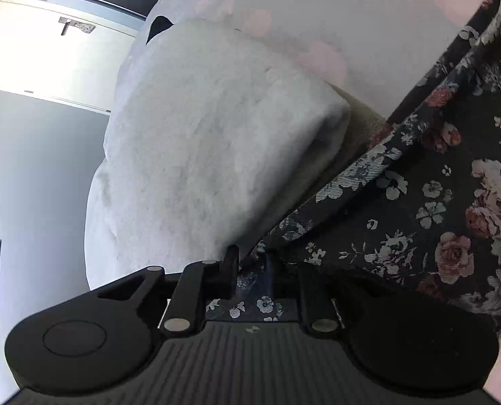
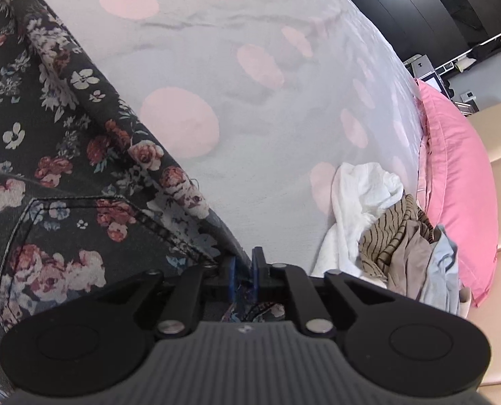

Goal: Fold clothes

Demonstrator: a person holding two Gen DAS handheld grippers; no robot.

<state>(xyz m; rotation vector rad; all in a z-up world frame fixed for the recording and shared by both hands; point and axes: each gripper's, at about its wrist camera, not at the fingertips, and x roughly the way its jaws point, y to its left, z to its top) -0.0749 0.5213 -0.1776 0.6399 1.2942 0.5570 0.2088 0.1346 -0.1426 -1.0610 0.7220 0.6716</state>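
Note:
A dark floral garment (image 1: 419, 202) lies on a grey sheet with pink dots (image 1: 368, 10). It also shows in the right wrist view (image 2: 64, 202), where a stitched pocket is visible. My left gripper (image 1: 250, 266) is shut on an edge of the floral garment. My right gripper (image 2: 243, 270) is shut on another edge of the same garment, with cloth bunched between its blue pads. A folded white fluffy cloth (image 1: 199, 141) lies on an olive one (image 1: 344, 148), beside the floral garment.
A pile of loose clothes (image 2: 385, 229), white, striped tan, beige and pale blue, lies on the sheet (image 2: 250, 101) at the right. A pink pillow (image 2: 459, 182) lies beyond it. A pale wall and window (image 1: 41, 60) are at the left.

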